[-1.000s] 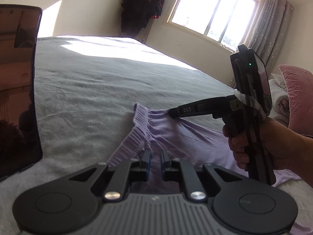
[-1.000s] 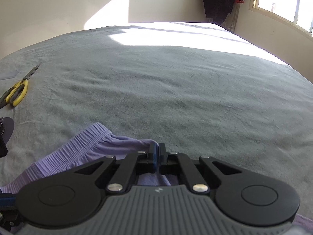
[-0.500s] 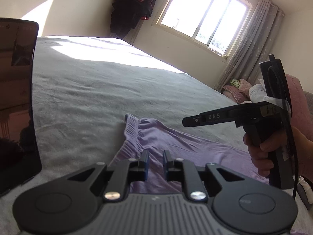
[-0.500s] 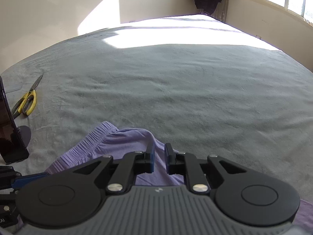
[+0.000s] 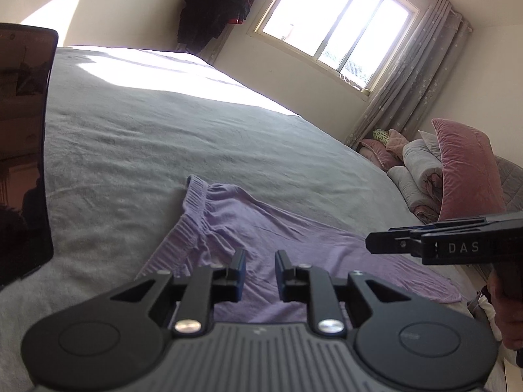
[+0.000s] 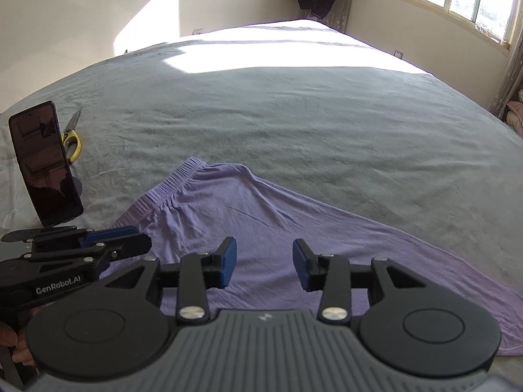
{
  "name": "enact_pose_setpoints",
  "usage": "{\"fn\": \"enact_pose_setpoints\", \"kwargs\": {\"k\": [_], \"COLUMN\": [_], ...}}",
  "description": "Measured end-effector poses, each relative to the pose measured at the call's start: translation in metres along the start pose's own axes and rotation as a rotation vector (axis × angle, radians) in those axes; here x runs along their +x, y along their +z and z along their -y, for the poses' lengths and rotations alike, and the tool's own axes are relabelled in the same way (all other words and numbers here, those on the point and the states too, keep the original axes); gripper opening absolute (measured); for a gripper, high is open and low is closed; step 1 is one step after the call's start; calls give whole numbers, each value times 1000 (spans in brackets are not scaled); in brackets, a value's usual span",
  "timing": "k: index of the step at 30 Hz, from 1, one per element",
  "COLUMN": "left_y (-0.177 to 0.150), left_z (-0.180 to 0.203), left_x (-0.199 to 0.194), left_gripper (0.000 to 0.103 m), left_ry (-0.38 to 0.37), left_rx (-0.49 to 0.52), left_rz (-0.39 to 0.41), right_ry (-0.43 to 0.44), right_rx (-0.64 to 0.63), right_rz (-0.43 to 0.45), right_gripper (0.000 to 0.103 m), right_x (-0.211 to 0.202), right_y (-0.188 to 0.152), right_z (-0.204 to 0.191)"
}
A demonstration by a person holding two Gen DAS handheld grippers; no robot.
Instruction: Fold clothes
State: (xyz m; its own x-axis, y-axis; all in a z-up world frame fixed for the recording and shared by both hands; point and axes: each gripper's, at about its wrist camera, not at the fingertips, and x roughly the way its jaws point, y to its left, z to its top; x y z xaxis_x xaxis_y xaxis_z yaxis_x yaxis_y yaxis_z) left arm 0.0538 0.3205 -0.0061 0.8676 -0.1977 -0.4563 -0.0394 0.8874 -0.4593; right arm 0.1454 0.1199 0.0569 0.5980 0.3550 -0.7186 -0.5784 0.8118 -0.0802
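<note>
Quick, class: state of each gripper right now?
Left gripper: open, holding nothing, above the purple garment.
Right gripper: open, holding nothing.

A garment (image 6: 248, 225) is lying spread on the bed (image 6: 294, 114) directly ahead of the right hand-held gripper (image 6: 261, 263), with a phone (image 6: 44, 163) standing to its left and scissors (image 6: 71, 137) lying behind the phone.

Sunlit bedroom with a grey bed (image 6: 294, 124)

Cream walls are seen; a curtained window (image 5: 333, 29) is set far right, pink pillows (image 5: 464, 170) stacked below.
</note>
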Motion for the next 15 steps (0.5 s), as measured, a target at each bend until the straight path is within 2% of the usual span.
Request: {"fn": "enact_pose_setpoints", "kwargs": {"k": [4,8,15], "left_y": [-2,-5,-6], "left_z": [-3,-5,-5], "left_x": [-6,-7,2], "left_gripper": [20,20,18], "left_ry": [31,49,105], "left_rx": [-19,-35,-42], "left_rz": [5,4,27], "right_ry": [-16,9,125], "right_rx": [-16,-42,-44], "right_rz": [11,42,54], "right_gripper": [52,52,55], "right_x": [-13,0,57], "right_y": [-7,-1,4], "right_z": [-4,-7,2]}}
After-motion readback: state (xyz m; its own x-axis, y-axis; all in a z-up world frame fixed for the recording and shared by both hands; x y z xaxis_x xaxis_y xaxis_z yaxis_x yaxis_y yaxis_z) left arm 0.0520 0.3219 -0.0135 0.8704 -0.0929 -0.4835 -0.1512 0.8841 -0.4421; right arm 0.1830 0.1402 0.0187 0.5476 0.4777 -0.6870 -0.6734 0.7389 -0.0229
